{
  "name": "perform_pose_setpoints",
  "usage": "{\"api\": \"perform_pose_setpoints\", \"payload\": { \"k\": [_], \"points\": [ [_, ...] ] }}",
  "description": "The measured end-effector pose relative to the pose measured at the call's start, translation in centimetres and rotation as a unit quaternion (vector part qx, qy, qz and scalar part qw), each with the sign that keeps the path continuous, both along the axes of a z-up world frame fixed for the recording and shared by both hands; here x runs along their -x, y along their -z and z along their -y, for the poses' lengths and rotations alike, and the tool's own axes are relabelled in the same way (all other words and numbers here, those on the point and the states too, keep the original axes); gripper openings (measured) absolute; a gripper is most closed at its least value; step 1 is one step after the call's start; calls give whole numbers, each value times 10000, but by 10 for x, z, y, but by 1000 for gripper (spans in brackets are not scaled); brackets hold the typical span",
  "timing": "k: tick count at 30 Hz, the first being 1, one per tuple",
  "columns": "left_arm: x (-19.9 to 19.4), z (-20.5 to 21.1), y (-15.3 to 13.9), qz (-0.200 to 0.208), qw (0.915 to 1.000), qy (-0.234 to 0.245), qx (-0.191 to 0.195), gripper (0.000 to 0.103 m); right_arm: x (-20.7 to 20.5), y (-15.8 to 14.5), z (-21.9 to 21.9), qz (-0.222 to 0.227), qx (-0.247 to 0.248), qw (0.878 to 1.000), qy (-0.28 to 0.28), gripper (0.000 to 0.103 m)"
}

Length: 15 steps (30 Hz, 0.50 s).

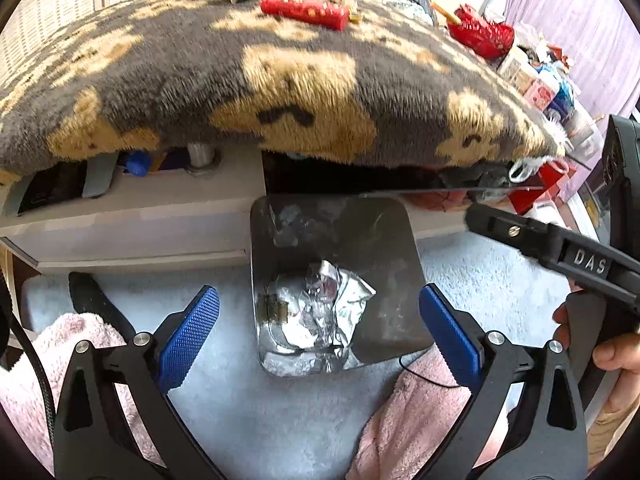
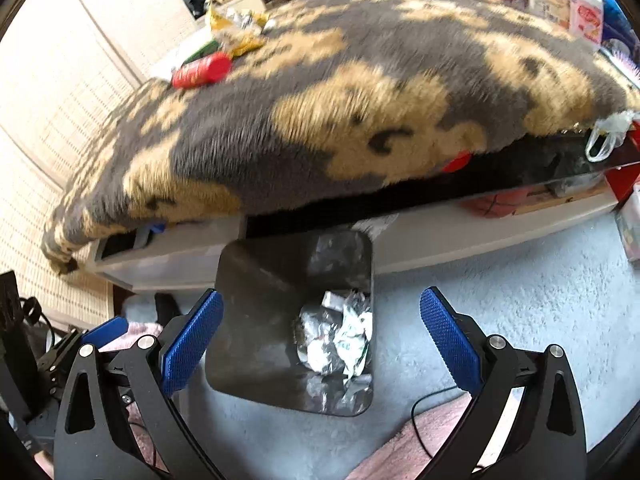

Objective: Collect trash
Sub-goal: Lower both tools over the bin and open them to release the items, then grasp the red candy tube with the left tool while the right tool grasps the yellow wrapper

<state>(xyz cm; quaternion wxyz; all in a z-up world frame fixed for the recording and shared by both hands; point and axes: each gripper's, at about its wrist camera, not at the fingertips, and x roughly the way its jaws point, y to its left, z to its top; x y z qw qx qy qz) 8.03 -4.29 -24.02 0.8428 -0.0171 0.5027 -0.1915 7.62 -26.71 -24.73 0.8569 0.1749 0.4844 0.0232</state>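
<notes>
Trash: crumpled foil wrappers (image 1: 320, 312) already lie in the bin (image 1: 384, 240) on the carpet below me. My left tool (image 1: 320, 332) and right tool (image 2: 322, 334) both gape empty. Left to collect: red can (image 1: 306, 10) and yellow wrappers (image 2: 236, 26) on the blanket-covered surface (image 1: 200, 80).

Left wrist: above, looking down, close over the bin (image 1: 280, 248).
Right wrist: same downward angle, slightly left.
Shared: bin (image 2: 256, 280), blanket (image 2: 320, 92).
</notes>
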Motion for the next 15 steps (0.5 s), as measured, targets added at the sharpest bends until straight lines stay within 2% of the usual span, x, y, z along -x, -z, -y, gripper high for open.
{"api": "perform_pose_setpoints", "payload": {
  "k": [6, 15],
  "points": [
    [-18, -4, -23, 210, 9997, -120, 104, 95, -15, -37, 18, 375, 87, 9991, 164, 99],
    [-67, -3, -53, 524, 9982, -263, 90, 95, -61, -75, 22, 797, 304, 9963, 146, 99]
  ]
}}
